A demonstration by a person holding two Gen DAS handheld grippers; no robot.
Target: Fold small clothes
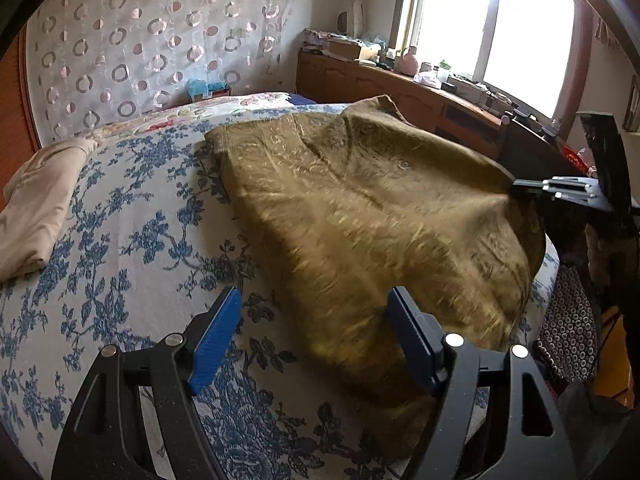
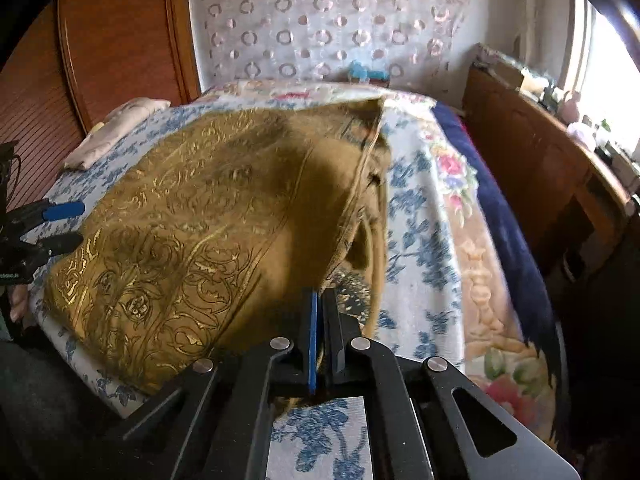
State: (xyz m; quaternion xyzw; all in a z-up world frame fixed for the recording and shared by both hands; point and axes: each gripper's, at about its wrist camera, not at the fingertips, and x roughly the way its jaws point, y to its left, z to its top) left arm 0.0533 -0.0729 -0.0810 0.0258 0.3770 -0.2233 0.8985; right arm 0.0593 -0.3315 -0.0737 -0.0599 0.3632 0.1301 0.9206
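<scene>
No readable writing. Right gripper point(image 2: 320, 294) pinching gold cloth point(image 2: 180, 240) edge, lifted over floral bedspread point(image 2: 420, 248). Left gripper point(image 1: 312, 300) spread at nine o'clock, empty. Beige pillow point(image 1: 40, 208) at ten o'clock.

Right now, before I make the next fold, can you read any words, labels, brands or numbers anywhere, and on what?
None can be read.
Gold cloth: scrolls and flowers only, no letters.
Left gripper: a strip of tiny pale marks on its body at the frame's edge, too small to read.
Boxes on the sideboard: too small and blurred.
</scene>
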